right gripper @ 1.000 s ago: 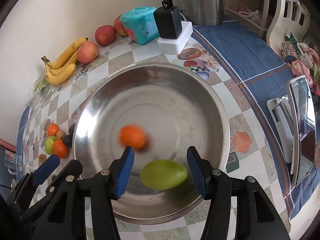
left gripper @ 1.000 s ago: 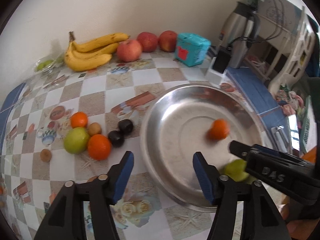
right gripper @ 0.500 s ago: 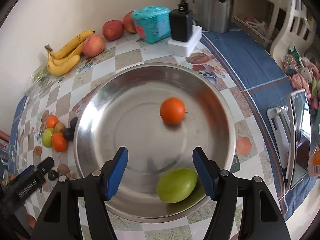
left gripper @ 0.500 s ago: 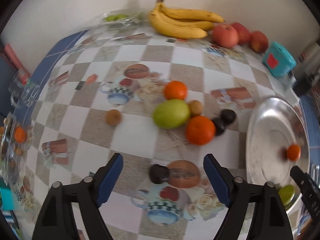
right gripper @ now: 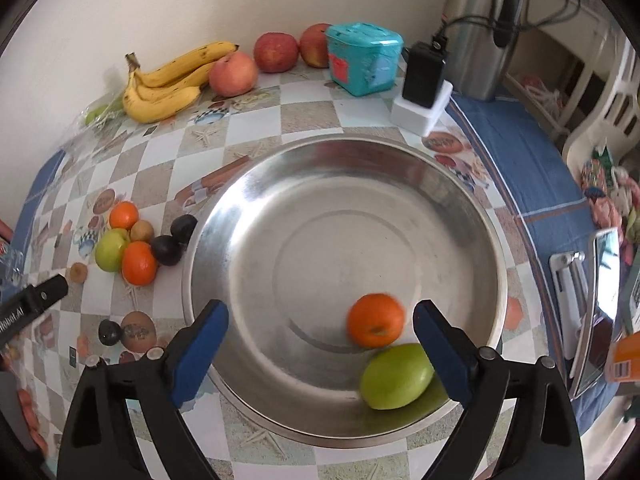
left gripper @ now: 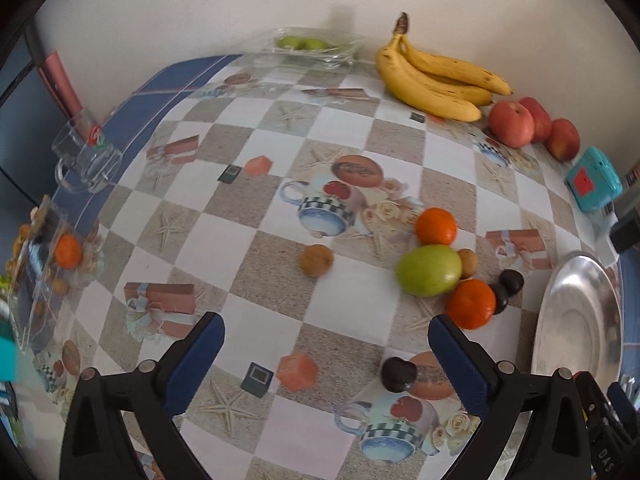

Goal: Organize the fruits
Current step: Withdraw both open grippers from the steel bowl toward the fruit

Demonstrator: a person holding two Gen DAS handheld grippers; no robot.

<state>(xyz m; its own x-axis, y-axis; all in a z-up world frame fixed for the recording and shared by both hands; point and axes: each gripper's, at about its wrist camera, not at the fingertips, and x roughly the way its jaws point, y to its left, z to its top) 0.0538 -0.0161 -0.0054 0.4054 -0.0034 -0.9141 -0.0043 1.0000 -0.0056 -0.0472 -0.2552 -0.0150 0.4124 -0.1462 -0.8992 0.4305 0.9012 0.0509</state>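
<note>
The left hand-held gripper hangs over the table with its blue-padded jaws spread wide and holding nothing; a small dark fruit lies between them, nearer the right pad. Just beyond sits a cluster: a green apple touching two oranges. The right hand-held gripper, jaws likewise apart and empty, hovers above the steel bowl, where a slightly blurred orange and a green fruit rest beside its right pad.
</note>
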